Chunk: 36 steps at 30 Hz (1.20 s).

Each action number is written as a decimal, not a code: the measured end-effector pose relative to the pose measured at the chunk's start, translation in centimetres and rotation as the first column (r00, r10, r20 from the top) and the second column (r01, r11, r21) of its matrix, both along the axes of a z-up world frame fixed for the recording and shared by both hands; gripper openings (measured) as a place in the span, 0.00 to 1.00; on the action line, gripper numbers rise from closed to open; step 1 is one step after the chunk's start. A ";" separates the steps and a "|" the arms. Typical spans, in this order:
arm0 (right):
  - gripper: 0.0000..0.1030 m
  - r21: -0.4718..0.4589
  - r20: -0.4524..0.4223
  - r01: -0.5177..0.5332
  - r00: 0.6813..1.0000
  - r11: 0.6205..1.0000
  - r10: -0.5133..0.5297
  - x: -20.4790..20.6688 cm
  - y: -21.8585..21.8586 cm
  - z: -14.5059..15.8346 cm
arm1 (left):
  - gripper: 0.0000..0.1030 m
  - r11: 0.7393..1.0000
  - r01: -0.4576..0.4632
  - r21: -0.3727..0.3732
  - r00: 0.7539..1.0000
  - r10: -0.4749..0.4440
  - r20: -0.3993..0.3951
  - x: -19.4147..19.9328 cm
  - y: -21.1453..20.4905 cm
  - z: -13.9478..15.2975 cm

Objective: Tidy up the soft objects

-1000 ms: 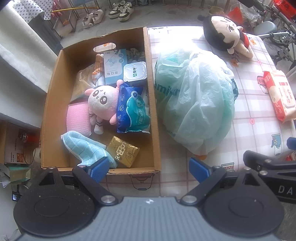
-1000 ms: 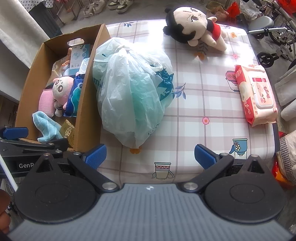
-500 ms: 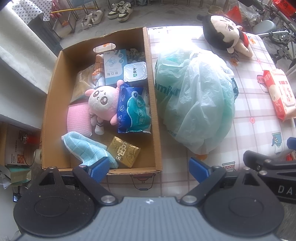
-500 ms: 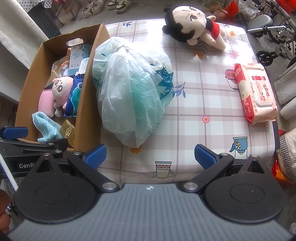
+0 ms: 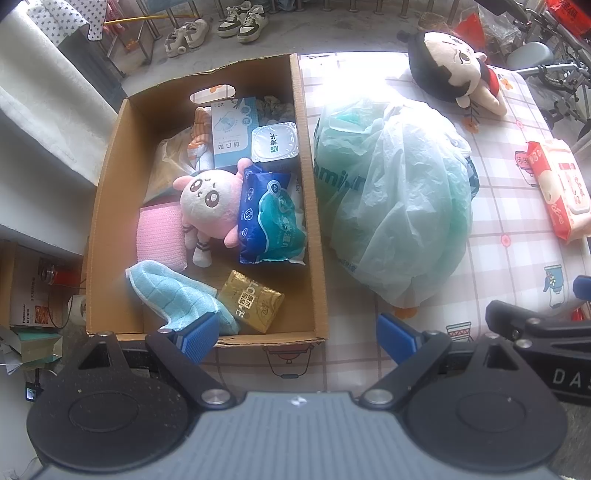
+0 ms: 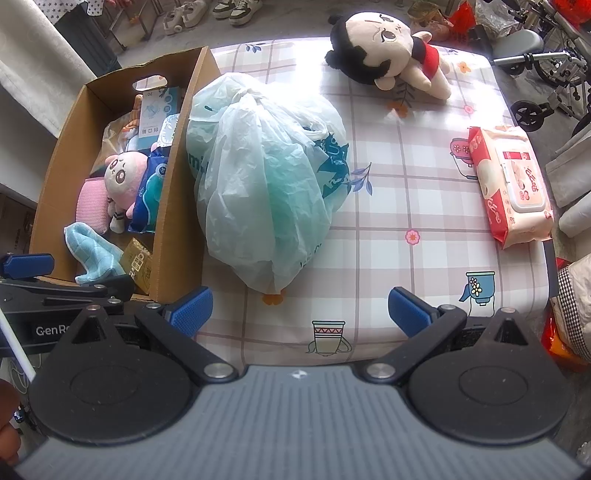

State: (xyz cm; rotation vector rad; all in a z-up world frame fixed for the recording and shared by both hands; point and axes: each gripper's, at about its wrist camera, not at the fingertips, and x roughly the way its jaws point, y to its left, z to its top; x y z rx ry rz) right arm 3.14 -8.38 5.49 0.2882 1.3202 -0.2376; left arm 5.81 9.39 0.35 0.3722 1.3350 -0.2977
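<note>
A cardboard box (image 5: 110,206) (image 6: 177,184) stands at the table's left and holds a pink plush (image 5: 212,199), a blue tissue pack (image 5: 271,218), a blue cloth (image 5: 173,291), a gold packet (image 5: 255,301) and other soft items. A tied pale green plastic bag (image 5: 395,199) (image 6: 266,177) lies beside the box. A black-haired doll (image 6: 384,44) (image 5: 450,70) lies at the far side. A red wet-wipes pack (image 6: 511,181) (image 5: 561,188) lies at the right. My left gripper (image 5: 295,338) is open and empty by the box's near wall. My right gripper (image 6: 299,310) is open and empty above the table's near edge.
The table has a plaid cloth (image 6: 406,206). Shoes (image 5: 240,22) and a rack stand on the floor beyond. A bicycle (image 6: 546,74) is at the far right. Bags (image 6: 572,306) sit off the table's right edge.
Both grippers have drifted only slightly; the objects have not moved.
</note>
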 end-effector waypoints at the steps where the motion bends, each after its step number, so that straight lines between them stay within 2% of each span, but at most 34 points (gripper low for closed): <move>1: 0.99 0.001 -0.001 0.001 1.000 1.000 -0.001 0.0 0.0 0.0 | 0.90 1.000 0.000 -0.001 1.000 0.000 0.000 0.0 0.0 0.0; 36: 0.99 -0.002 -0.006 0.010 1.000 1.000 -0.010 0.2 0.5 -0.3 | 0.90 1.000 0.012 0.006 1.000 -0.012 -0.002 0.0 0.2 -0.1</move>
